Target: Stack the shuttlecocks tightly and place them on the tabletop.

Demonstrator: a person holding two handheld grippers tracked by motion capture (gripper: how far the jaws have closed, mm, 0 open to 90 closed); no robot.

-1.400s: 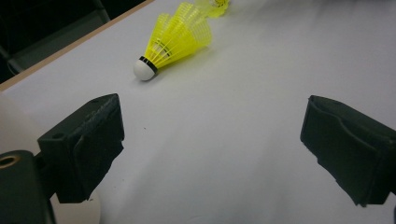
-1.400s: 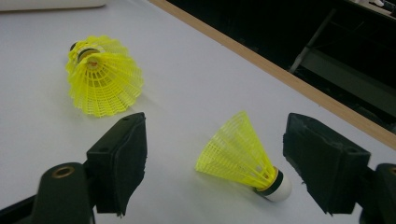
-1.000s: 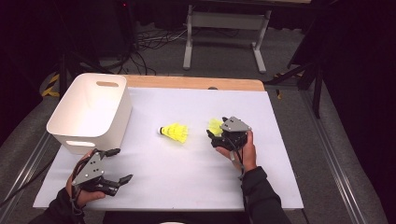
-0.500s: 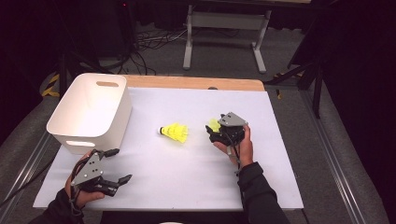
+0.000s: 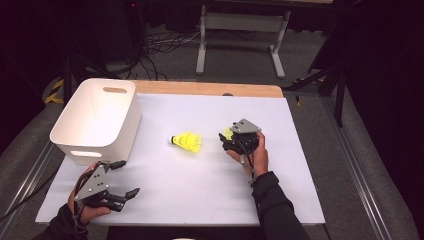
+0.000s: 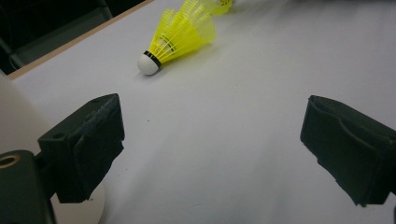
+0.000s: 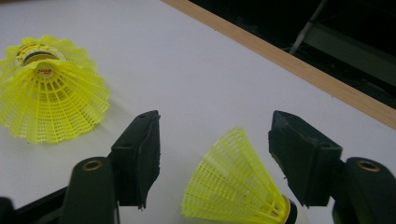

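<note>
Two yellow shuttlecocks lie on the white table cover (image 5: pixel 200 190). One shuttlecock (image 5: pixel 187 142) rests mid-table with its white cork toward the bin; it appears far ahead in the left gripper view (image 6: pixel 180 35) and at the upper left of the right gripper view (image 7: pixel 51 88). The second shuttlecock (image 7: pixel 238 186) lies between the jaws of my right gripper (image 7: pixel 215 144), which stands open around it without pinching; in the high view this shuttlecock (image 5: pixel 227 133) peeks out beside the right gripper (image 5: pixel 227 141). My left gripper (image 5: pixel 127 178) is open and empty near the front left (image 6: pixel 210 135).
A white plastic bin (image 5: pixel 95 120) with handle slots stands at the table's left, just beyond the left gripper. A wooden table edge (image 5: pixel 210 89) runs along the back. Cables and a metal stand lie on the floor behind.
The right gripper has edged left and forward, so its jaws now straddle the nearer shuttlecock. The left gripper and the middle shuttlecock have stayed put.
</note>
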